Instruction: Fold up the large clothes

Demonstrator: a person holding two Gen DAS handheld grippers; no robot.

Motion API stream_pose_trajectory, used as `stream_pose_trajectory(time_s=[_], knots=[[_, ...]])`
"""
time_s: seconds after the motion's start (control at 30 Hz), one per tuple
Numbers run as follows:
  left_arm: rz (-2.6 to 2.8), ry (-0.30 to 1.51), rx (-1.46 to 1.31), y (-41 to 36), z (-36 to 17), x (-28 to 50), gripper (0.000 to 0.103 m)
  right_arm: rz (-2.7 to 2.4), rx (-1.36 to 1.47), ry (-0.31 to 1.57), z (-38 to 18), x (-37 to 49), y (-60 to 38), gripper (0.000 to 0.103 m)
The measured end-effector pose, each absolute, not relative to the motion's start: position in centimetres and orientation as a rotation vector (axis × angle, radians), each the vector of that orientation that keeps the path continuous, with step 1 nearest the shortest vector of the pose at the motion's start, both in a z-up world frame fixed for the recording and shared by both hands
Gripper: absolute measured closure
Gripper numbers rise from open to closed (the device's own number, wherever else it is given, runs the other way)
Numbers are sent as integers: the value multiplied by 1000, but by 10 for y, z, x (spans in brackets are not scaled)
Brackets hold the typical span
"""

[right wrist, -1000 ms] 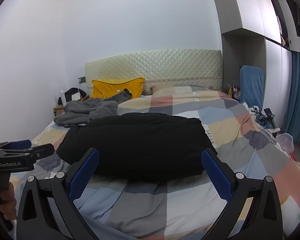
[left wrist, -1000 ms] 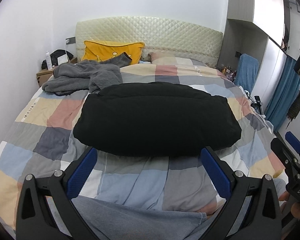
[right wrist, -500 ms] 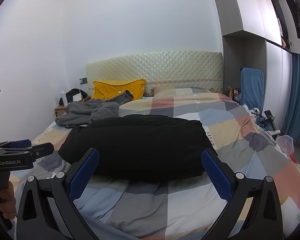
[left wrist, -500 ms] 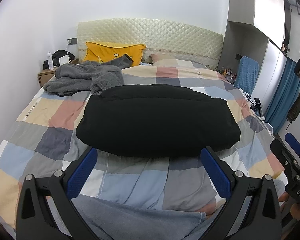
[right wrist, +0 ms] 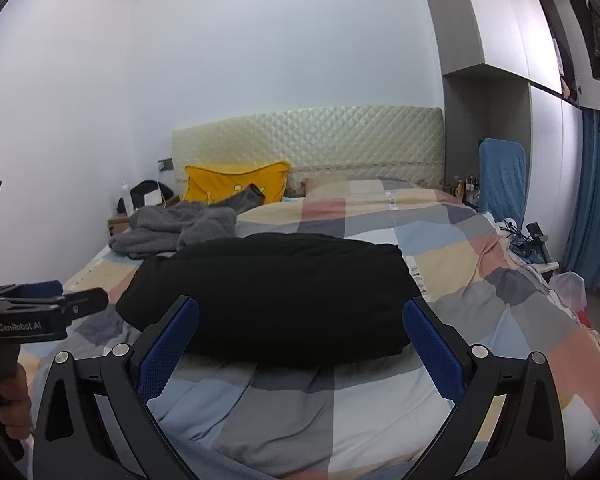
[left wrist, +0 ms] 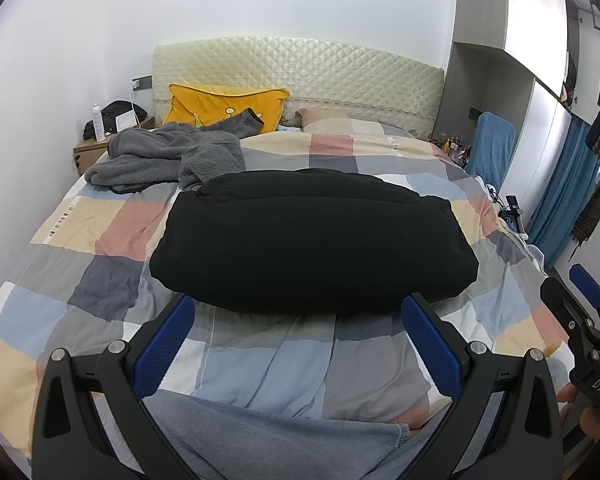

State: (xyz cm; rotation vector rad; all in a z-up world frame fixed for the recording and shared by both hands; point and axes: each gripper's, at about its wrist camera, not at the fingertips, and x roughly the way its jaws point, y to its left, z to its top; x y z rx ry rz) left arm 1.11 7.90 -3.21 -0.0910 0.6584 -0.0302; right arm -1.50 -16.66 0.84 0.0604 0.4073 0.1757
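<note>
A bulky black garment (left wrist: 312, 240) lies folded into a thick block in the middle of the checked bedspread (left wrist: 100, 248); it also shows in the right wrist view (right wrist: 276, 292). A crumpled grey fleece garment (left wrist: 168, 156) lies behind it at the left, near the pillow (right wrist: 180, 228). My left gripper (left wrist: 298, 312) is open and empty, held back over the bed's near edge. My right gripper (right wrist: 300, 312) is open and empty too, short of the black block. Each gripper shows at the edge of the other's view.
A yellow pillow (left wrist: 224, 108) leans on the quilted headboard (left wrist: 300, 68). A bedside table (left wrist: 92, 150) with a bottle stands at the left. Wardrobes, a blue-covered chair (left wrist: 494, 148) and blue curtains (left wrist: 568, 184) line the right side. Grey-blue cloth (left wrist: 268, 436) lies under the left gripper.
Both cameras have tilted up and drawn back slightly; the black garment sits lower in view. Both grippers stay open and empty. The clothes have not moved.
</note>
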Motion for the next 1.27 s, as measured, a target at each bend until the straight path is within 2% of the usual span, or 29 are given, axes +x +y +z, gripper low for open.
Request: stream_pose_trajectory(time_s=[1.27], knots=[[-40, 660, -91, 79, -31, 12, 0, 175, 69, 408, 9, -15, -174, 0]])
